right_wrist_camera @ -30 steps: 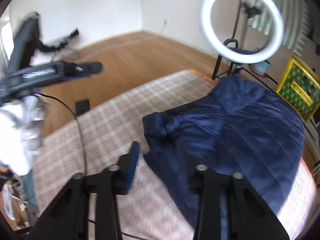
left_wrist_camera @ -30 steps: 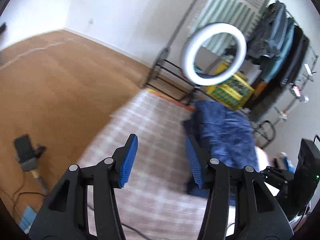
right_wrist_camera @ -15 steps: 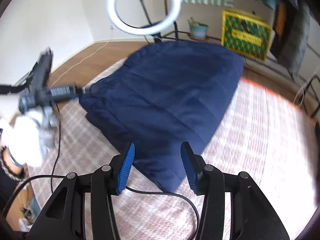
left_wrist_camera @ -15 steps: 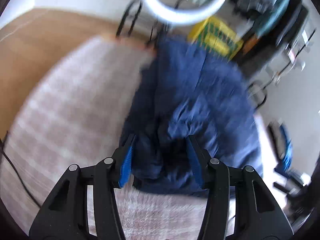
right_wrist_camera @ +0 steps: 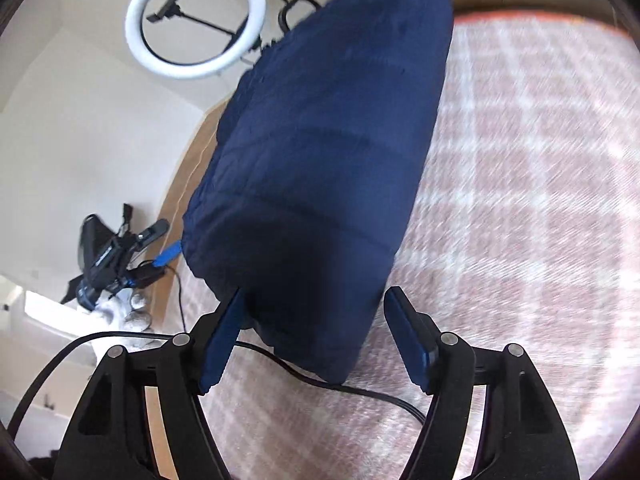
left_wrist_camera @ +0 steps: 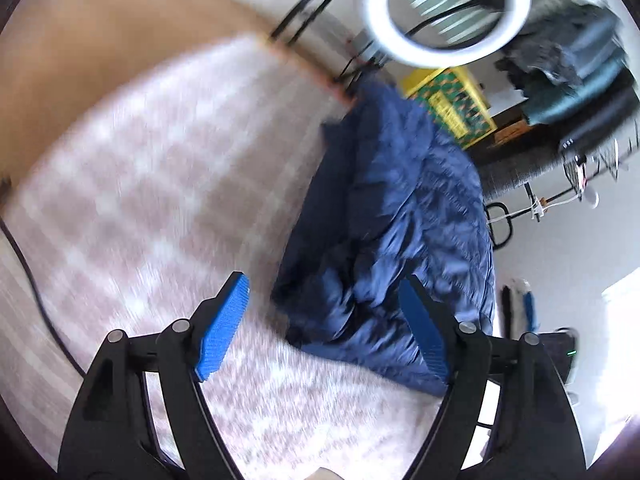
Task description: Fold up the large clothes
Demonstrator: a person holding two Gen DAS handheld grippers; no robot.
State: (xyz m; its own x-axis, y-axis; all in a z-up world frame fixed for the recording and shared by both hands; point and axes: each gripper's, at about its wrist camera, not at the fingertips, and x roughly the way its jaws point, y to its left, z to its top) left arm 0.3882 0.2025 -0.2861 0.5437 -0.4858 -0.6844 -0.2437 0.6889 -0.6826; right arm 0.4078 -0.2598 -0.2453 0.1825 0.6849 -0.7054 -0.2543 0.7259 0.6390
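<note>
Both jaws just widened, nothing gripped: right hand-held gripper nearest, jacket stretching toward twelve o'clock; left hand-held gripper sees it at one.

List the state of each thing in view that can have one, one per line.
Left tongs: open, empty, jaws have just been opening.
Right tongs: open, empty, jaws have just been opening.
Navy jacket: lying on the checked blanket, rumpled at its left side, ungripped.
Ring light: lit.
Black cable: slack, running under the jacket's near edge.
</note>
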